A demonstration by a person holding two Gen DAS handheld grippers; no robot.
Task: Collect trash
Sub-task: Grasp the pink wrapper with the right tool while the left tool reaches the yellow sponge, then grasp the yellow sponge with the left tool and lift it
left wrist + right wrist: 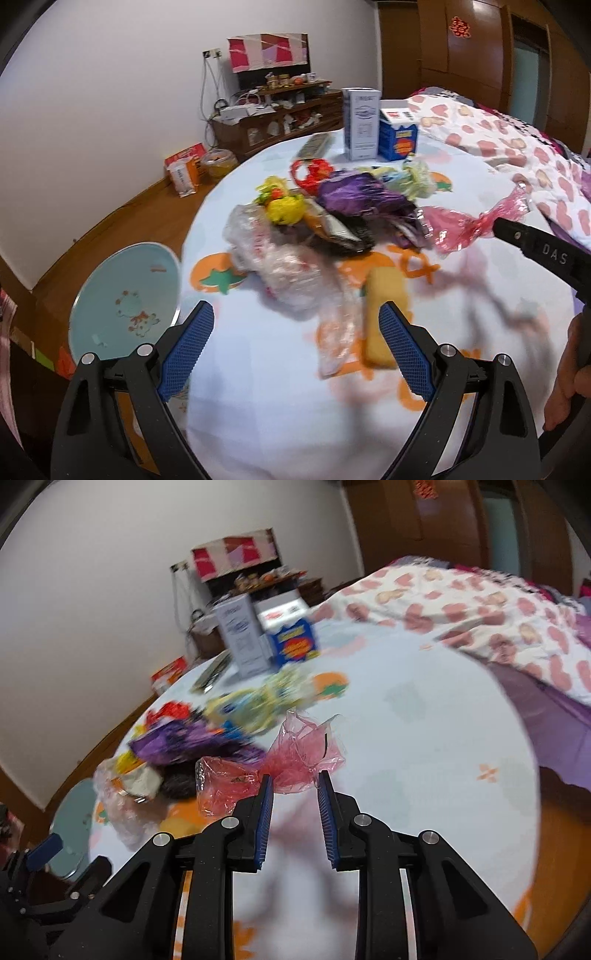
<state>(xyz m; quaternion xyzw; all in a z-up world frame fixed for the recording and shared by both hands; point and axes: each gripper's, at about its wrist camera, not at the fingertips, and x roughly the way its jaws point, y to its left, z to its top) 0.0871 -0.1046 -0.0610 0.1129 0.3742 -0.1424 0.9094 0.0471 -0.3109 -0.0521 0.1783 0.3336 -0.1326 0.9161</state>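
A heap of trash lies mid-table: a clear crumpled bag, a yellow wrapper, a purple wrapper, a red wrapper and a pale yellow bar. My left gripper is open and empty, low over the near side of the heap. My right gripper is closed on a pink cellophane wrapper and holds it above the table; the wrapper also shows in the left wrist view, at the right gripper's tip.
A light blue bowl-like bin sits on the floor left of the table. A white carton and a blue box stand at the table's far side. A heart-patterned quilt lies at the right.
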